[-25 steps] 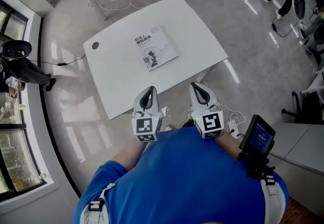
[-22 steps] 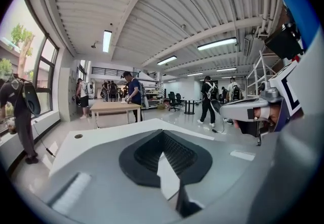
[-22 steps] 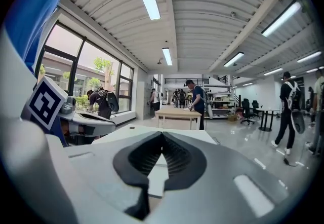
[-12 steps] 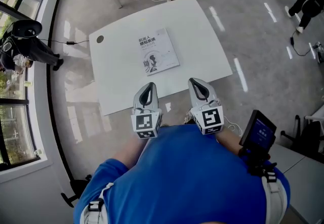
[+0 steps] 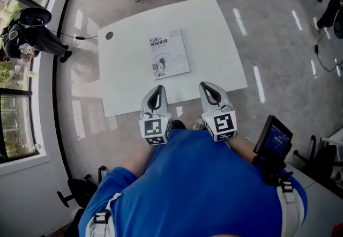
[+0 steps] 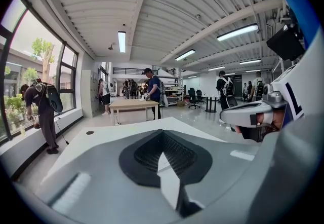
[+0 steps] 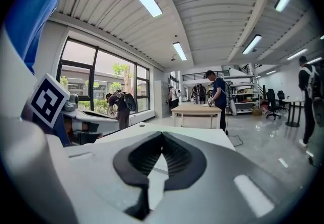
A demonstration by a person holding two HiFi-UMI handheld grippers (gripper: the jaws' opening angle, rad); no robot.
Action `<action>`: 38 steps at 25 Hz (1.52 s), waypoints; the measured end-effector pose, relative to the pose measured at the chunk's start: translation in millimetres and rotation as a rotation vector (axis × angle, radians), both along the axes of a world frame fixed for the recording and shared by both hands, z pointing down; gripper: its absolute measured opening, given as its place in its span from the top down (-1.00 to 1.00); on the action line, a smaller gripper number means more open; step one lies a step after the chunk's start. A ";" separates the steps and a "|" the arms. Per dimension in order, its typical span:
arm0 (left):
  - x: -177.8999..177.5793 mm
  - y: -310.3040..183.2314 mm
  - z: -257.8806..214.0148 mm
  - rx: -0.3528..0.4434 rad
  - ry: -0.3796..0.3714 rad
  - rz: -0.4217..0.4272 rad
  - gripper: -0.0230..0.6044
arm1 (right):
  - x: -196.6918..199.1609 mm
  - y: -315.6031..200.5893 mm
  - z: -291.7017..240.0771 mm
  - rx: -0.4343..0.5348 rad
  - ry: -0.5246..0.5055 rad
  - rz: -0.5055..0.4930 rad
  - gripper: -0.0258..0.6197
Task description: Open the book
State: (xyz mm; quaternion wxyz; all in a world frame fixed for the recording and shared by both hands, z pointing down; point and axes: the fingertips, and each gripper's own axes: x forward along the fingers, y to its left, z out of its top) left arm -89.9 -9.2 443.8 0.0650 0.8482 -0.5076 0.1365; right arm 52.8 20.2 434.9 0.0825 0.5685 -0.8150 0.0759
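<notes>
Two tools are held at the near edge of the bench (image 5: 123, 86), and neither has been brought to the book. On the left, the left tool (image 5: 156, 94) is clenched on nothing, its jaws pressed together with only bench top seen beyond them. Further along, the book (image 5: 168, 54) is seen lying flat and closed, cover up, near the middle of the bench and well apart from both tools. Its spine is probably along the left edge, though that cannot be made out for certain in the head view. On the right, the right tool (image 5: 210, 91) is likewise clenched and empty. Trouble is to be expected at the cover. If closed jaws are pushed against it, the whole book could be slid across the smooth bench rather than opened. If the wrong edge is lifted, the book would simply be flipped over. If pages are caught along with the cover, they could be creased.
</notes>
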 end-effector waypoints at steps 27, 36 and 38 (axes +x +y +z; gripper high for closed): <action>-15.1 -87.6 29.5 -0.080 -0.018 0.133 0.91 | -8.3 -86.1 28.5 -0.130 0.060 0.133 0.91; 39.9 -109.5 53.1 -0.142 -0.090 0.132 0.91 | 21.9 -112.5 40.4 -0.160 0.055 0.072 0.91; 53.0 -115.7 59.0 -0.154 -0.110 0.126 0.91 | 28.1 -118.6 46.0 -0.176 0.045 0.049 0.91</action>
